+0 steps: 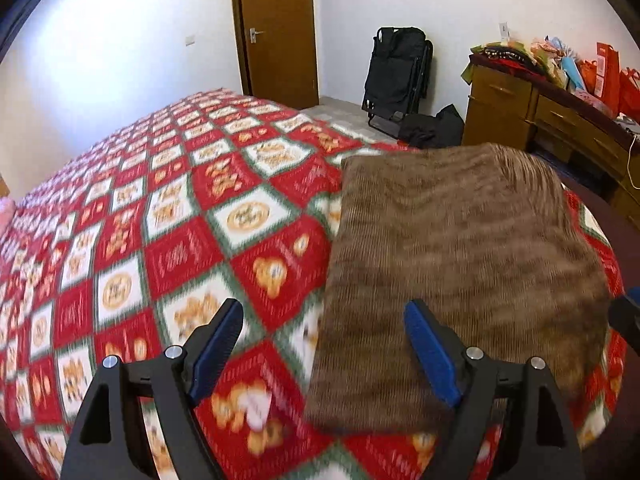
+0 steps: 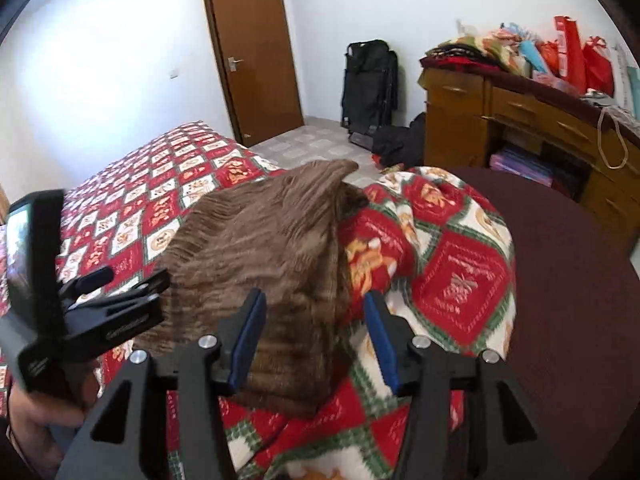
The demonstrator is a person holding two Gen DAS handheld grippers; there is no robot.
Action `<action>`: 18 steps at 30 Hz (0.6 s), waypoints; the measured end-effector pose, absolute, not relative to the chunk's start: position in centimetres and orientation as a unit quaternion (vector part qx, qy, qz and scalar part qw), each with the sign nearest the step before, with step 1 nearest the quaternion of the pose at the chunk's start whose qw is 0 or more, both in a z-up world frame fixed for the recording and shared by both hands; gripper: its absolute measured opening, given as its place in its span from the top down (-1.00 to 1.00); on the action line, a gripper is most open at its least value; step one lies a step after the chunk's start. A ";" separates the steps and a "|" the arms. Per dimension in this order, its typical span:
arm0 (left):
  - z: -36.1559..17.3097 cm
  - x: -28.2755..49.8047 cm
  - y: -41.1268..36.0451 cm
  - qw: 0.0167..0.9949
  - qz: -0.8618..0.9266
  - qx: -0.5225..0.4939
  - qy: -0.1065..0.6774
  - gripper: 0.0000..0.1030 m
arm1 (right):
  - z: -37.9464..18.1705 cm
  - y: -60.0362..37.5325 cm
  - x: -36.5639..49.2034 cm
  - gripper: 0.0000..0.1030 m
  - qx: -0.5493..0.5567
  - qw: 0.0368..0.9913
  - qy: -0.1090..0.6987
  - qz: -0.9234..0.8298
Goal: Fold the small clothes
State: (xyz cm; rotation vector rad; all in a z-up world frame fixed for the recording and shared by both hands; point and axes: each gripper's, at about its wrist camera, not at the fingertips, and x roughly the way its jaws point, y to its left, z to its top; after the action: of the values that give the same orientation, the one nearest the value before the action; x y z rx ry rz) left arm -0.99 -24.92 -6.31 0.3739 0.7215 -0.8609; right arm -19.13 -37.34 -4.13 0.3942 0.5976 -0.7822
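A brown ribbed garment [image 1: 460, 264] lies folded into a rectangle on the red, white and green patterned bedspread [image 1: 168, 216]. My left gripper [image 1: 324, 312] hovers open over the garment's near left edge, its right finger above the cloth and its left finger above the bedspread. In the right wrist view the same garment [image 2: 260, 240] has a far corner raised. My right gripper [image 2: 315, 298] is open above its near right edge, and the pads do not press the cloth. The left gripper [image 2: 136, 276] shows at the left, held by a hand [image 2: 32, 412].
The bedspread bunches up at the bed's corner [image 2: 448, 248] beside a dark maroon surface [image 2: 580, 300]. A wooden dresser [image 2: 520, 120] piled with bags and clothes stands at the right. A black folded chair [image 2: 368, 88] and a brown door [image 2: 256, 56] stand by the far wall.
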 end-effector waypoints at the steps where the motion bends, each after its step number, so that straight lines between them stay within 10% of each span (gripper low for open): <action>1: -6.6 -1.1 -24.3 0.830 -0.402 0.176 0.344 -0.62 | -4.2 -37.0 -19.1 -0.07 0.186 0.861 0.287 -0.377; 18: -6.8 -7.3 -16.3 0.832 -0.384 0.219 0.336 -0.62 | -3.6 -31.4 -21.8 -0.71 0.190 0.852 0.271 -0.405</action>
State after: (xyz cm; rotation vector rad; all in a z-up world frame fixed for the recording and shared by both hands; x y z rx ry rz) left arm -7.25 -16.26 -6.83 0.4651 0.7115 -0.8137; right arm -21.82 -31.38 -3.57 0.3991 0.5695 -0.8528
